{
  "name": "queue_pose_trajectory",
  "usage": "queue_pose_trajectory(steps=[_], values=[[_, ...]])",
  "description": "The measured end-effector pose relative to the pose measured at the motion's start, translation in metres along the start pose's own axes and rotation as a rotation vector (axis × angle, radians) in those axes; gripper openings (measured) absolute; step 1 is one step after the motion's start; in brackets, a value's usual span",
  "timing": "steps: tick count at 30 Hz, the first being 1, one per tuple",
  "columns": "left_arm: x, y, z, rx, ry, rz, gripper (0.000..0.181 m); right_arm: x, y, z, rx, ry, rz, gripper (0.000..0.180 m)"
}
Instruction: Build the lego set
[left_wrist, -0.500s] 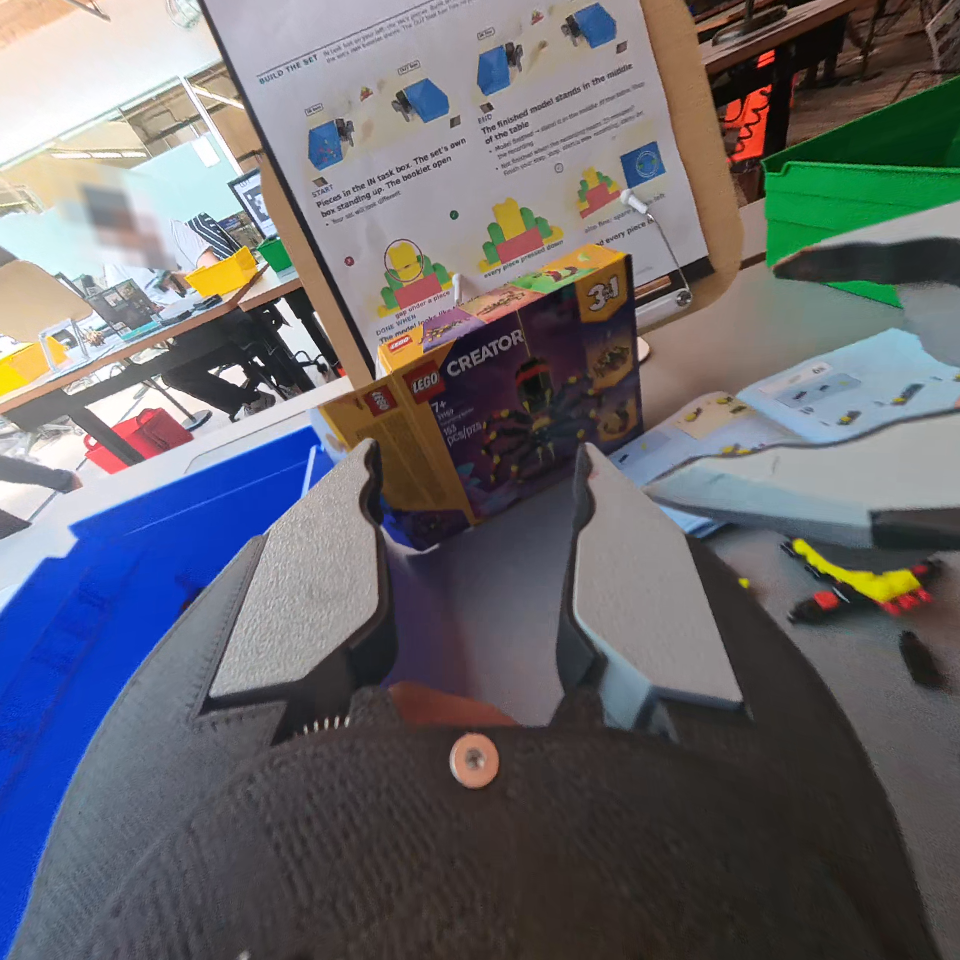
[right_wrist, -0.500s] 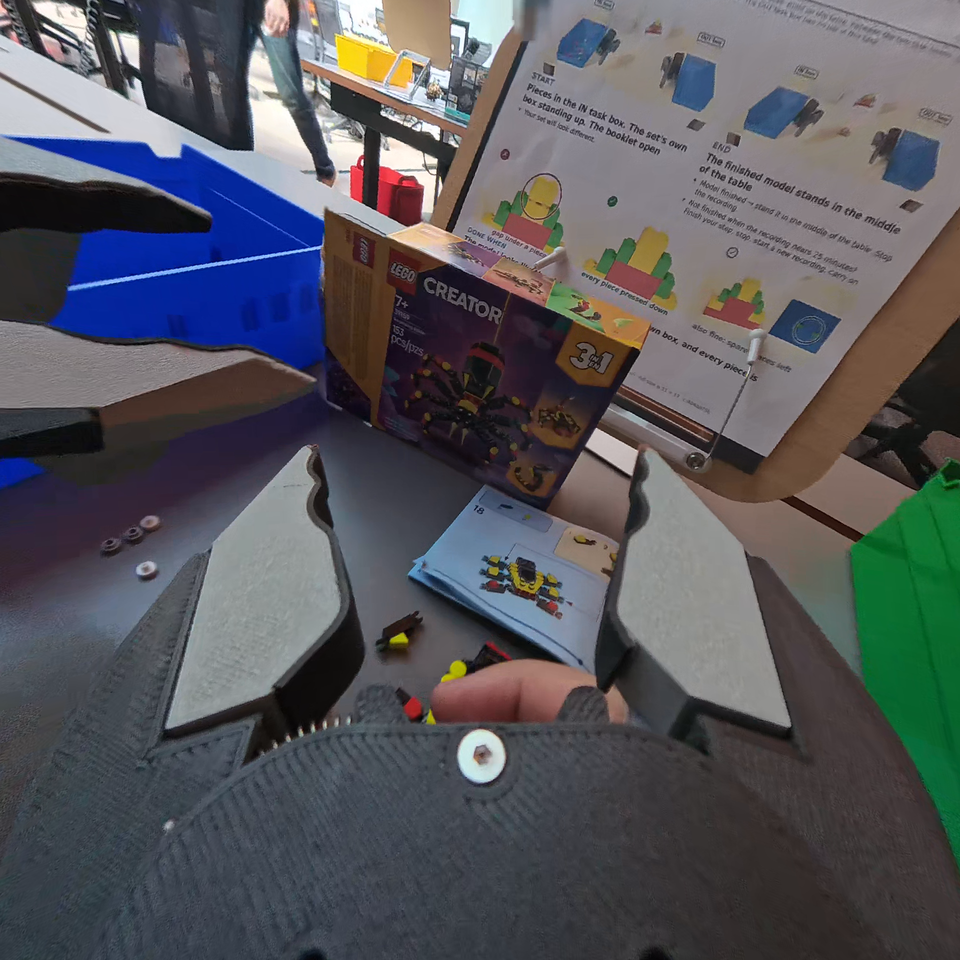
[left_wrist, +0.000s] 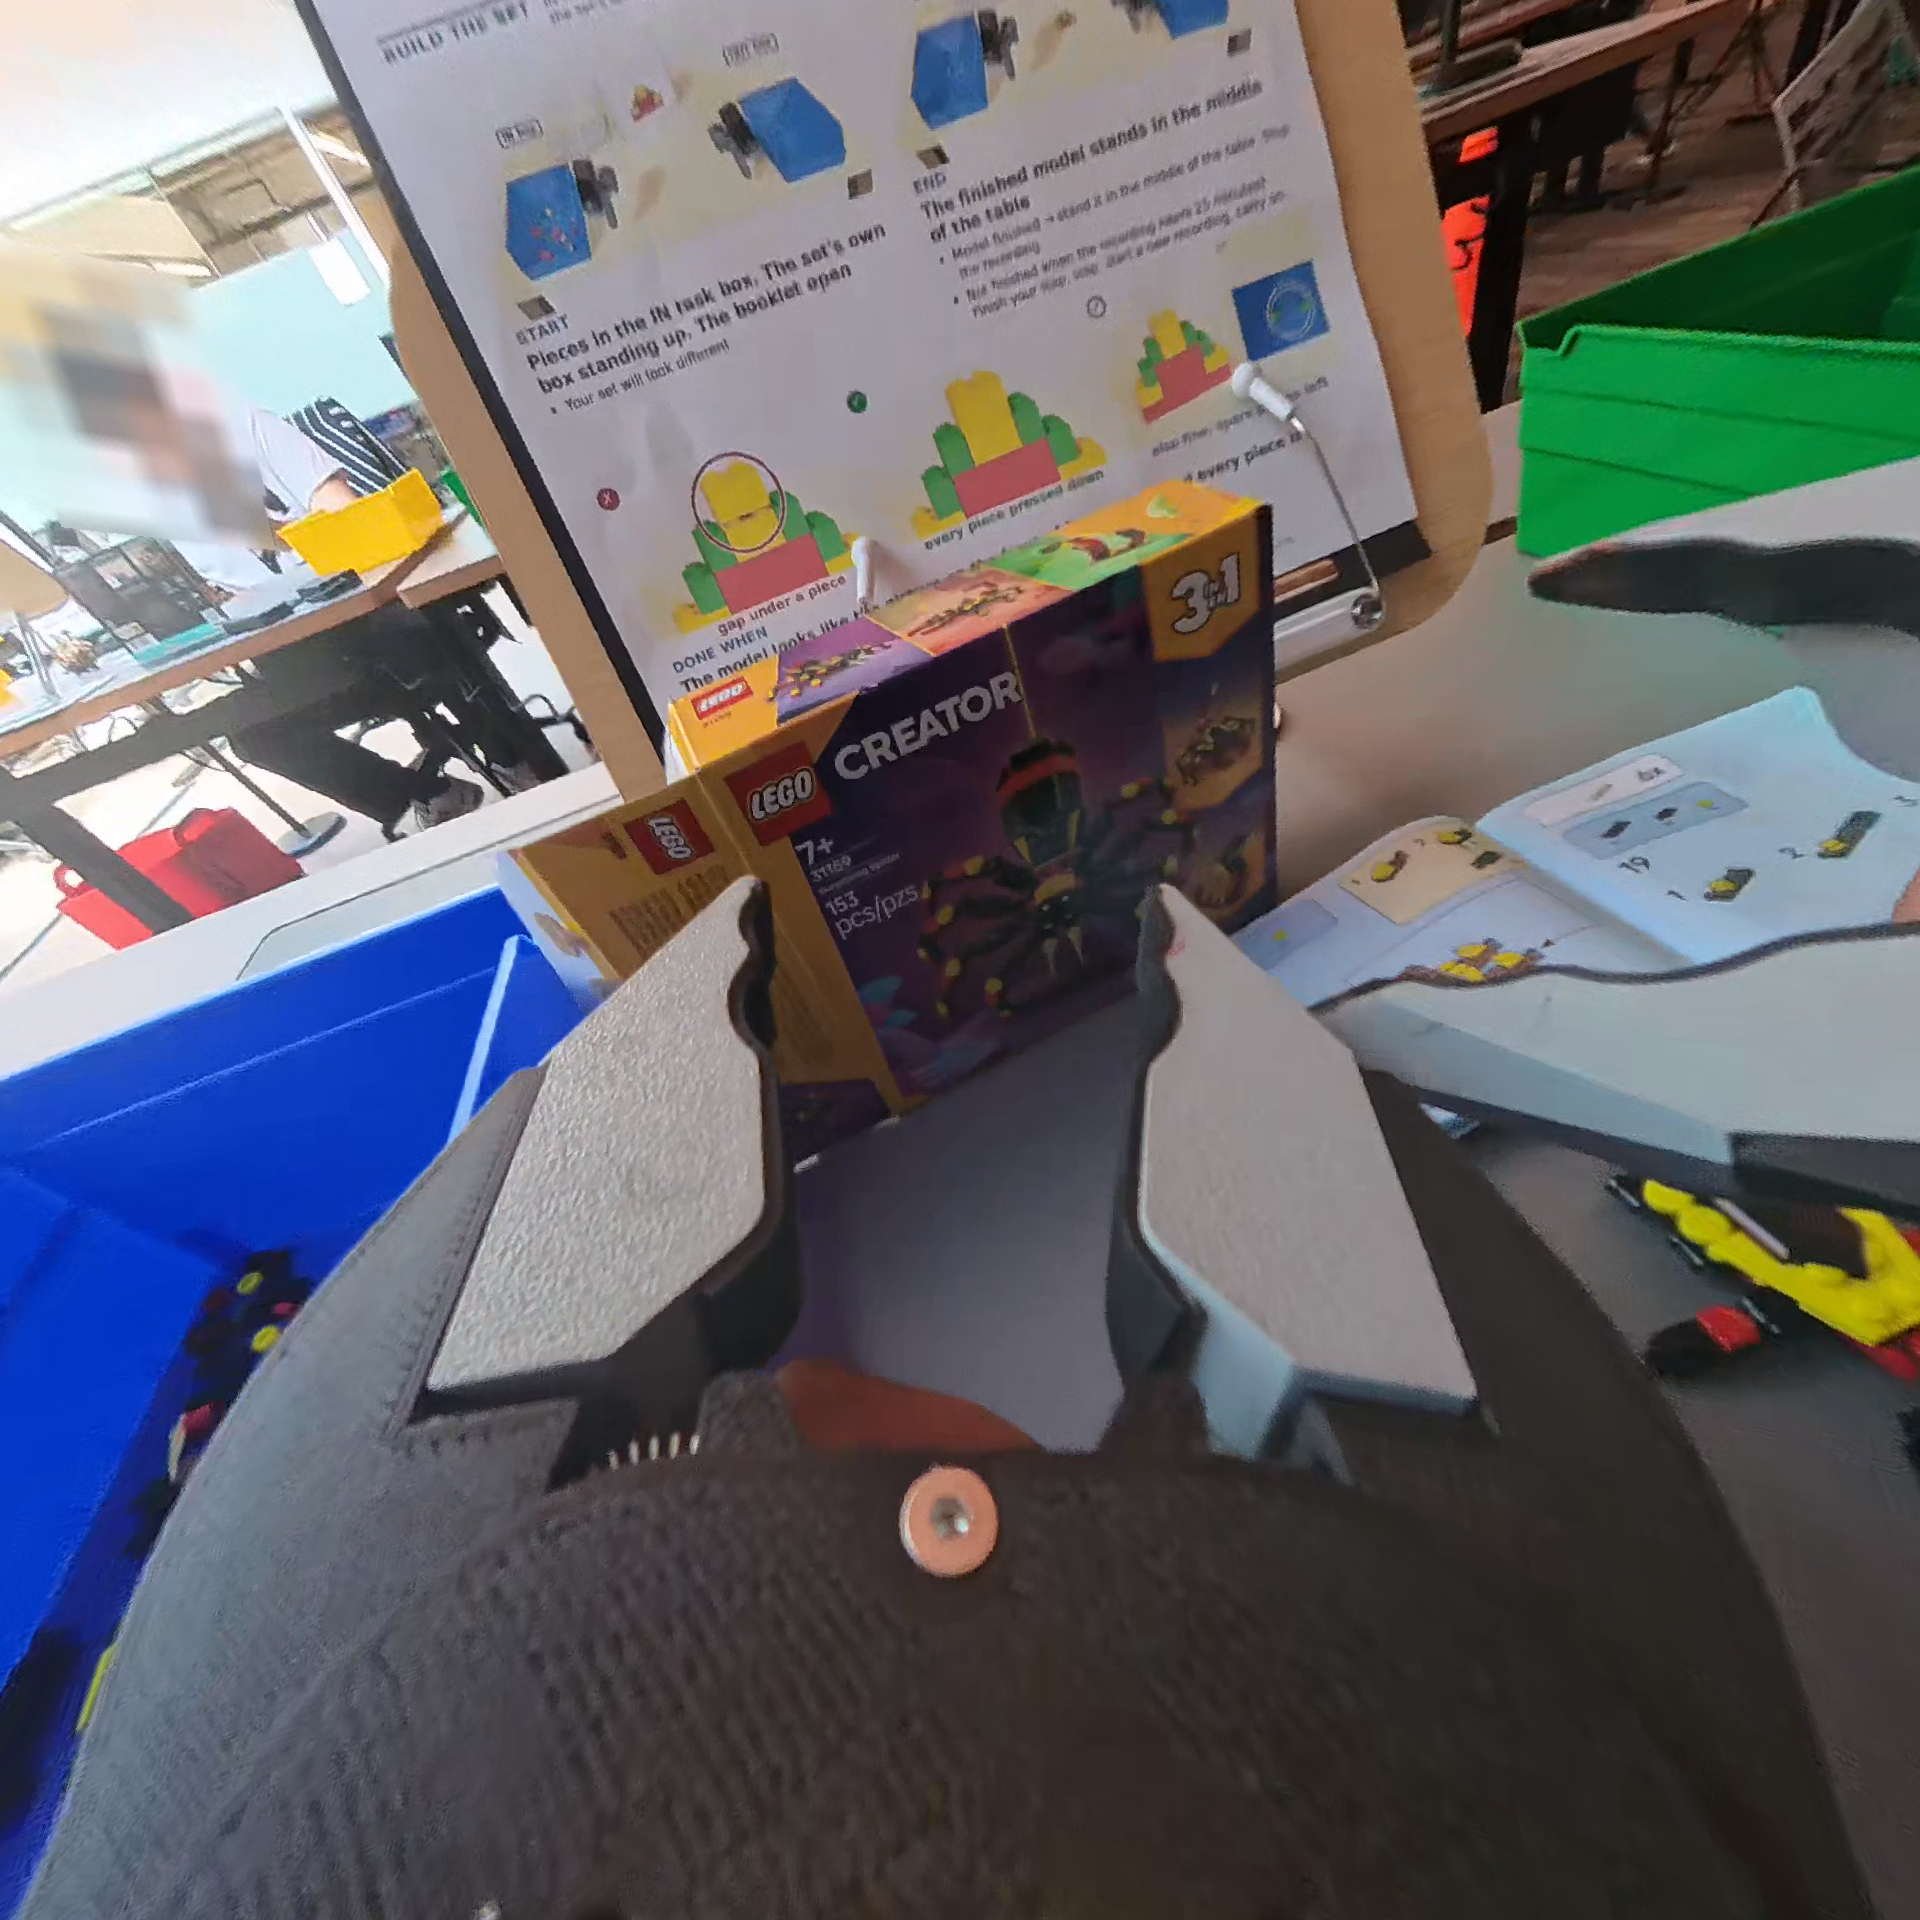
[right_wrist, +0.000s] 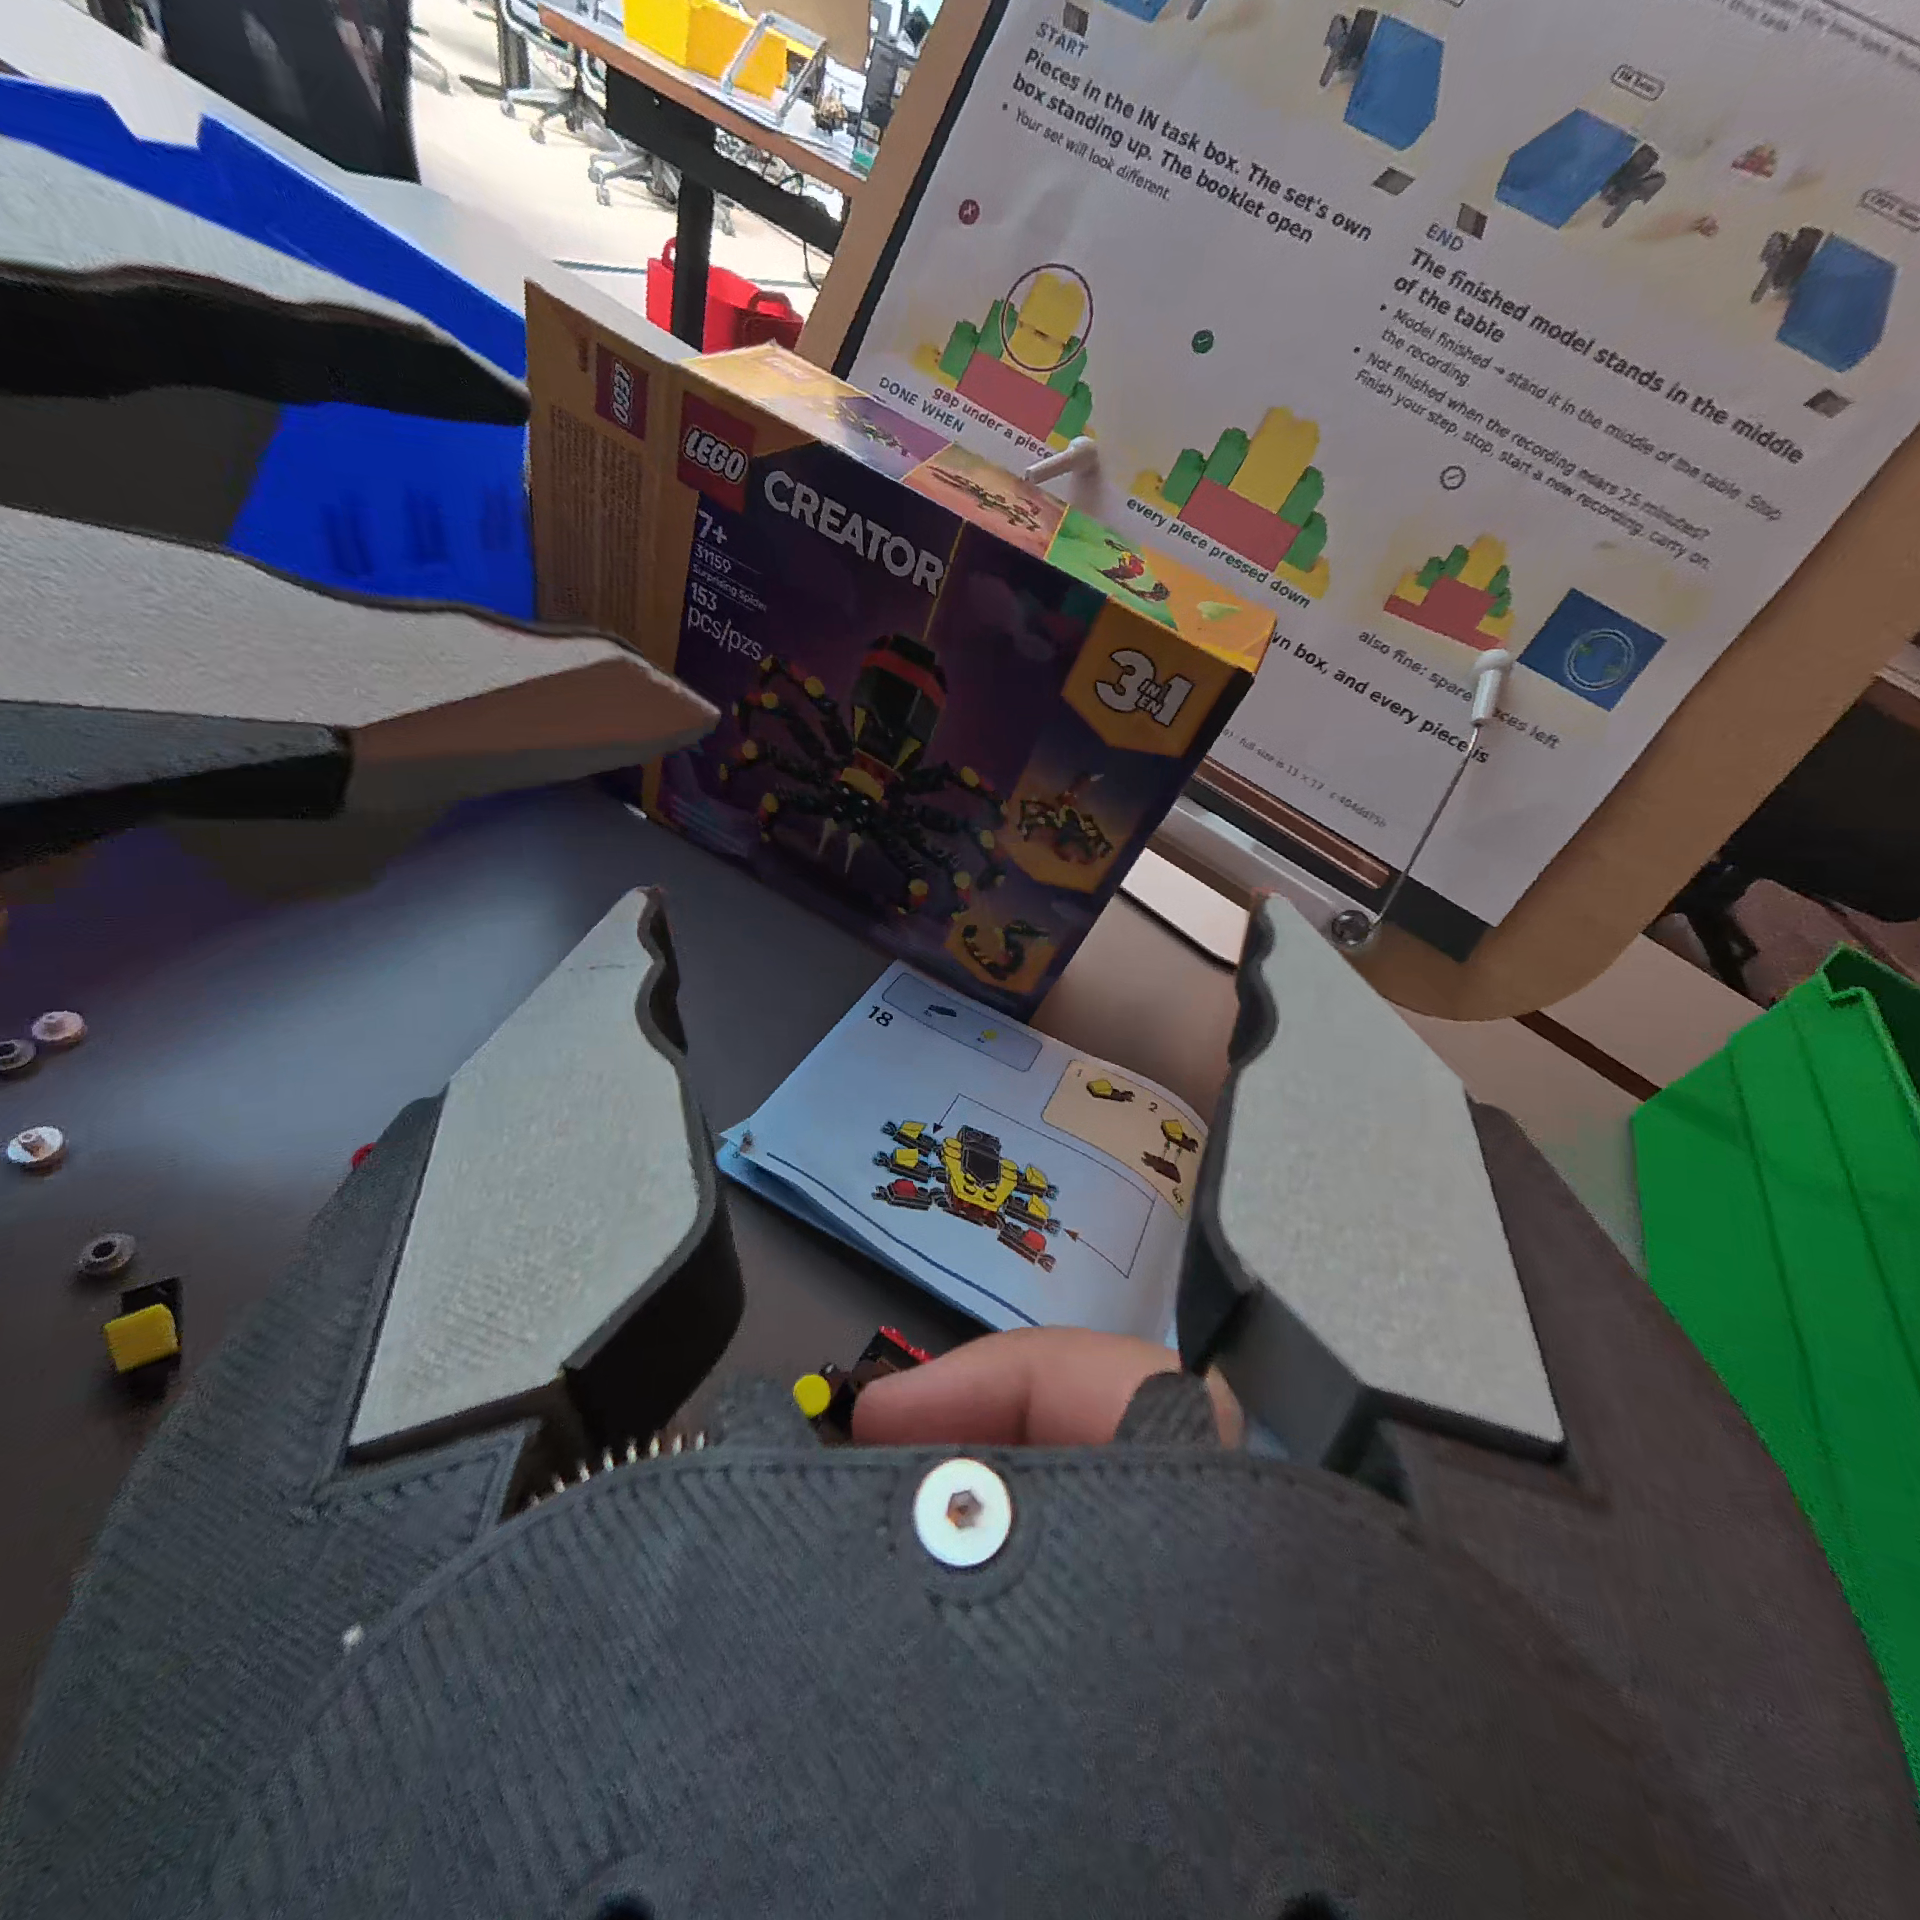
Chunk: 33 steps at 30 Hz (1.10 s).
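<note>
In the left wrist view, the left gripper (left_wrist: 956, 1049) hangs with its jaws parted and nothing between them, facing the upright set box (left_wrist: 997, 821) on the grey counter (left_wrist: 966, 1226). To its left is the blue bin (left_wrist: 208, 1164) with loose pieces in it; to its right, under the other gripper, lies the partly built yellow, red and black model (left_wrist: 1787, 1268), and beyond that the open booklet (left_wrist: 1621, 852). Printing covers the box and the instruction sheet (left_wrist: 883, 260) on the board behind it, all left unquoted here. In the right wrist view, the right gripper (right_wrist: 956, 987) is likewise spread and empty above the booklet's page showing a spider body. A small yellow and black piece (right_wrist: 140, 1335) lies on the counter near some washers (right_wrist: 42, 1039), and a green bin (right_wrist: 1787, 1226) stands at the right. This looks like a mid-build pause to check the page; the next move probably calls for picking the pictured piece from the counter or the bin.
</note>
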<state>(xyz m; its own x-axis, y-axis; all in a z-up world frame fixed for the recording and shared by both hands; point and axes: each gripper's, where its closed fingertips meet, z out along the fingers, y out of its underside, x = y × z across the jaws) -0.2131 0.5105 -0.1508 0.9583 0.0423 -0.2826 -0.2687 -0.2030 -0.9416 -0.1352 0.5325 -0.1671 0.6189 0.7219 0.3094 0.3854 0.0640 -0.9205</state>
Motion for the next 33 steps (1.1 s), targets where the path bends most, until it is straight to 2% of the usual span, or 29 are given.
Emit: queue_pose_trajectory(steps=[7,11,16,19,21,23,25,27,33], values=[[-0.001,0.013,0.002,-0.035,-0.024,0.017,0.067,0.008,0.004,0.009,-0.037,0.037,0.007,0.106],[0.000,0.015,0.002,-0.032,-0.019,0.013,0.072,0.013,0.000,0.008,-0.029,0.013,0.046,0.105],[0.002,0.015,-0.003,-0.006,0.008,-0.074,0.071,0.026,0.006,0.002,-0.014,0.027,-0.009,0.104],[0.009,0.013,-0.004,0.012,0.044,-0.102,0.069,0.030,0.016,-0.009,0.024,0.011,0.116,0.091],[0.012,0.016,-0.003,-0.001,0.048,-0.074,0.070,0.025,0.016,-0.014,0.010,-0.035,0.156,0.101],[0.015,0.015,-0.004,0.007,0.051,-0.064,0.068,0.033,0.014,-0.018,0.026,0.012,0.086,0.100],[0.017,0.015,-0.004,0.011,0.070,-0.083,0.065,0.045,0.012,-0.022,0.061,0.082,0.017,0.093],[0.024,0.019,-0.004,-0.004,0.115,-0.124,0.065,0.052,0.015,-0.023,0.083,0.099,0.032,0.085],[0.045,0.038,-0.002,-0.034,0.204,-0.137,0.067,0.032,0.033,-0.016,0.059,-0.037,0.201,0.080]])
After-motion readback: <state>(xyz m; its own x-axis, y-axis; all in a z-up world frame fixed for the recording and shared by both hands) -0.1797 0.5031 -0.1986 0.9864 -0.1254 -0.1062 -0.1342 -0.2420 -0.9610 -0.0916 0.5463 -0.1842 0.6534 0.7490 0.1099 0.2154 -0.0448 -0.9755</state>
